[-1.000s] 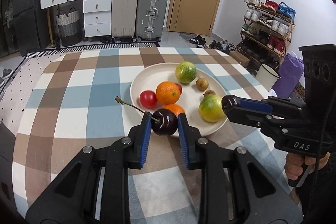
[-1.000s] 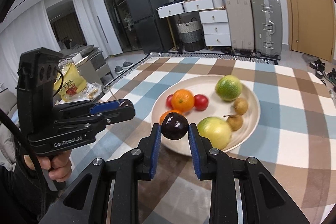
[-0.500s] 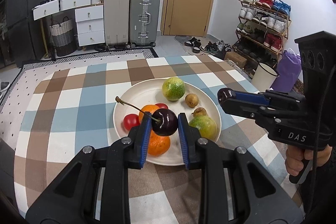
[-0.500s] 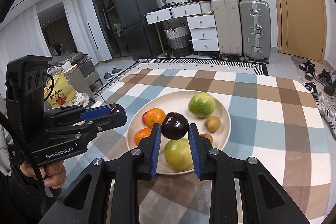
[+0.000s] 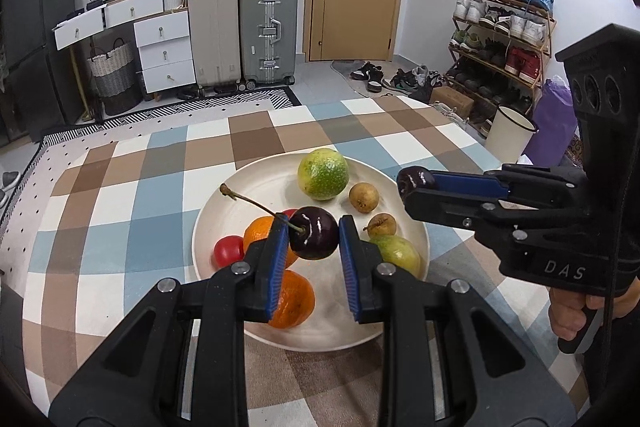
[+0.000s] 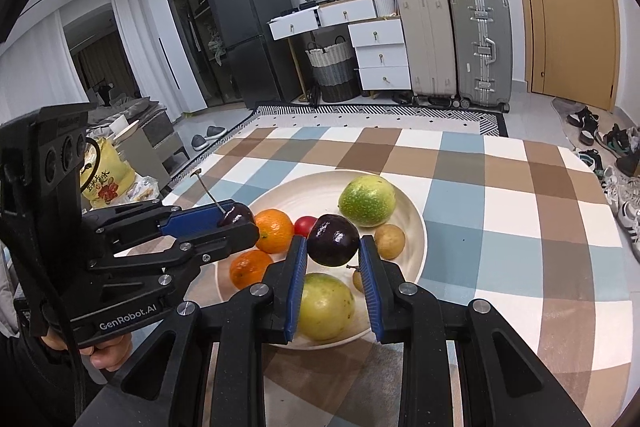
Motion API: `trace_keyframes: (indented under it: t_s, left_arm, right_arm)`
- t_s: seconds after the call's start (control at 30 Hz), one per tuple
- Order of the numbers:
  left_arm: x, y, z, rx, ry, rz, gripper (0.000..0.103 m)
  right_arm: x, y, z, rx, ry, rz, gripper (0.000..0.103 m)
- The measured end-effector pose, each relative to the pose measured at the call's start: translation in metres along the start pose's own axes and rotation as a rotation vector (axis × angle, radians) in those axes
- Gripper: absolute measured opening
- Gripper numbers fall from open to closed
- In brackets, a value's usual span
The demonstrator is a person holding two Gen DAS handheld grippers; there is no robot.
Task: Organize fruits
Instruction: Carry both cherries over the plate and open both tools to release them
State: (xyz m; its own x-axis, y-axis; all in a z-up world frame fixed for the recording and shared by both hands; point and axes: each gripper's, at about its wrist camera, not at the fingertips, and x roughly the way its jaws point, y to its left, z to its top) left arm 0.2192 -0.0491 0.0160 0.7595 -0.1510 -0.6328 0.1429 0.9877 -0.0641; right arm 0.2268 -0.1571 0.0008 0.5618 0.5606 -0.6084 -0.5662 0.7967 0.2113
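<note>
In the left wrist view my left gripper [image 5: 314,239] is shut on a dark cherry [image 5: 314,233] with a long stem, held above the white plate [image 5: 272,183]. My right gripper [image 6: 333,247] is shut on a dark purple round fruit [image 6: 333,239], also over the plate [image 6: 412,211]. On the plate lie a green fruit [image 5: 323,173], two oranges [image 5: 294,301], a red tomato [image 5: 228,251], a yellow-green fruit [image 6: 324,307] and small brown fruits [image 5: 363,197]. Each gripper shows in the other's view, the right gripper [image 5: 416,183] to the right, the left gripper [image 6: 236,217] to the left.
The plate stands on a checked tablecloth [image 5: 132,195] with bare cloth all round it. A hand [image 5: 568,311] grips the right tool's handle. Beyond the table are suitcases [image 5: 268,27], white drawers [image 5: 164,51], a shoe rack [image 5: 500,39] and a white bin [image 5: 510,131].
Both grippers have moved forward over the plate with their fruits still held. The plate and its fruits now lie nearer and partly beneath the fingers.
</note>
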Motion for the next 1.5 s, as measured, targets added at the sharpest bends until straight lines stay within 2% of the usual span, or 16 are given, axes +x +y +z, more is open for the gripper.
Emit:
trace_keyframes:
  t_s: [0.4, 0.87, 1.0, 1.2, 1.27, 1.33, 1.37, 1.4, 1.43, 1.47, 1.5]
  left_arm:
    - [0.023, 0.005, -0.004, -0.015, 0.021, 0.001, 0.023]
    - [0.035, 0.002, -0.011, 0.018, 0.047, 0.01, 0.023]
    - [0.037, 0.003, -0.01, 0.025, 0.051, 0.015, 0.023]
    - [0.03, 0.003, -0.009, 0.026, 0.036, 0.02, 0.023]
    - [0.025, 0.002, -0.008, 0.029, 0.027, 0.021, 0.023]
    - [0.021, 0.001, -0.007, 0.035, 0.026, 0.022, 0.027]
    - [0.018, 0.001, -0.007, 0.035, 0.025, 0.03, 0.036]
    - [0.015, 0.002, -0.007, 0.03, 0.022, 0.04, 0.053]
    - [0.012, 0.002, -0.007, 0.026, 0.021, 0.048, 0.063]
    - [0.006, 0.004, -0.008, 0.018, 0.003, 0.056, 0.076]
    - [0.001, 0.005, -0.009, 0.014, -0.013, 0.058, 0.085]
  right_arm:
    - [0.023, -0.006, -0.005, 0.014, 0.027, -0.003, 0.027]
    - [0.039, -0.012, -0.006, 0.034, 0.032, -0.014, 0.027]
    - [0.031, -0.015, -0.005, 0.049, 0.0, -0.022, 0.041]
    - [0.019, -0.021, -0.002, 0.066, -0.026, -0.042, 0.055]
    - [0.016, -0.023, -0.002, 0.071, -0.024, -0.05, 0.067]
    - [0.011, -0.024, -0.004, 0.073, -0.035, -0.063, 0.081]
    - [0.008, -0.024, -0.006, 0.073, -0.04, -0.067, 0.083]
    - [0.005, -0.024, -0.007, 0.075, -0.044, -0.067, 0.085]
    - [0.001, -0.024, -0.007, 0.077, -0.046, -0.064, 0.088]
    - [-0.003, -0.025, -0.009, 0.08, -0.051, -0.062, 0.091]
    - [-0.006, -0.025, -0.009, 0.081, -0.056, -0.064, 0.096]
